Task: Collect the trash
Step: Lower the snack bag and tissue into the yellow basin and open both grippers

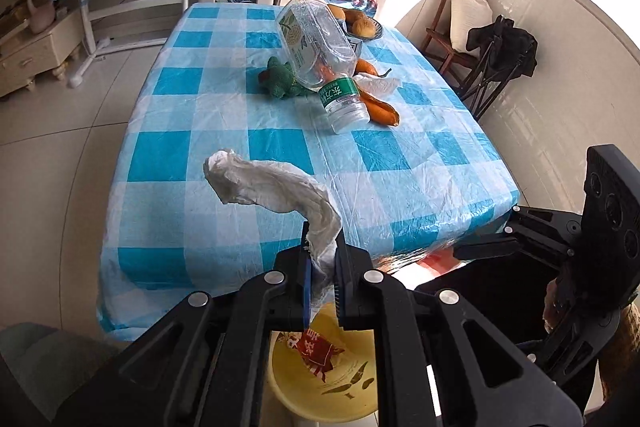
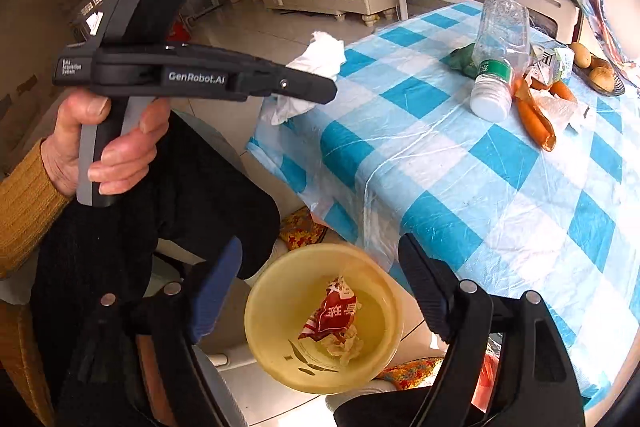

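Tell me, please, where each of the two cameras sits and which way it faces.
Left wrist: on the left gripper, angled down over the table; its fingers clamp a white tissue; the right gripper's side shows.
Right wrist: on the right gripper, jaws open, above the yellow bowl; the left hand shows.
Shared: bowl, table, tissue, plastic bottle.

Your left gripper (image 1: 323, 279) is clamped tight, jaws nearly together, pinching a tissue (image 1: 272, 187) that sticks up and curls away past the fingertips. It points steeply downward. In the right wrist view your left hand (image 2: 100, 151) wraps the handle, thumb on one side, fingers curled round the other, a mustard sleeve (image 2: 24, 203) at the wrist. Your right gripper (image 2: 320, 291) also tilts down, its jaws spread wide with nothing between the pads.
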A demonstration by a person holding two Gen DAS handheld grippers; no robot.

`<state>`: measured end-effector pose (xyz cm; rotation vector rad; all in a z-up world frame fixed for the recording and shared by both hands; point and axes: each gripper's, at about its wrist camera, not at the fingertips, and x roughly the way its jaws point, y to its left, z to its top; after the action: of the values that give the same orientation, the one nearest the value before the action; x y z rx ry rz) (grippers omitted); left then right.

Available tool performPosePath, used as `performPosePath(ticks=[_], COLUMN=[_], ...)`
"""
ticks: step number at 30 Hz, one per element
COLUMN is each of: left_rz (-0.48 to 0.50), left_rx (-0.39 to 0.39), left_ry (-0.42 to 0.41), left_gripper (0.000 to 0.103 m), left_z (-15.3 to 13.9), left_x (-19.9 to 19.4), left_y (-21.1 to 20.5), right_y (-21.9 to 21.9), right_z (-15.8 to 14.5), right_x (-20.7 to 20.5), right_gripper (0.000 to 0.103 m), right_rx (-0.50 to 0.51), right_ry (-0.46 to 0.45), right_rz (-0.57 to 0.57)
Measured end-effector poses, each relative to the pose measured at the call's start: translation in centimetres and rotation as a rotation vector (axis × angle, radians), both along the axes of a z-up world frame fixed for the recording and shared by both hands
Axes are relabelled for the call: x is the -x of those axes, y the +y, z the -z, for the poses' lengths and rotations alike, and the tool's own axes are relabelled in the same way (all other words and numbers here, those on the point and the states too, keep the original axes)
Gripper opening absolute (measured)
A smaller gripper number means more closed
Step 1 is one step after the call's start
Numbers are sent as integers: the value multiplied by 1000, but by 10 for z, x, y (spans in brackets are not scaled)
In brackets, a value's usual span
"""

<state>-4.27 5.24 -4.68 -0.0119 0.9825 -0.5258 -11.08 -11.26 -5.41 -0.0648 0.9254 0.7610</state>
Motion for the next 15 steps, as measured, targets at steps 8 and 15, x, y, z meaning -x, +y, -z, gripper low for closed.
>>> performPosePath(ticks=[8, 15], left_rz=[100, 163], left_rx=[-53, -140], left_ry=[106, 293], left_gripper=[9, 25], left_z=[32, 76], left_x=[52, 77], left_y=[-29, -50], right_y=[-69, -86], right_z=[-36, -43], right_x=[-4, -8], right_gripper=[90, 90], right_rx=[-271, -310], right_ry=[-109, -115], right_rz=[353, 443])
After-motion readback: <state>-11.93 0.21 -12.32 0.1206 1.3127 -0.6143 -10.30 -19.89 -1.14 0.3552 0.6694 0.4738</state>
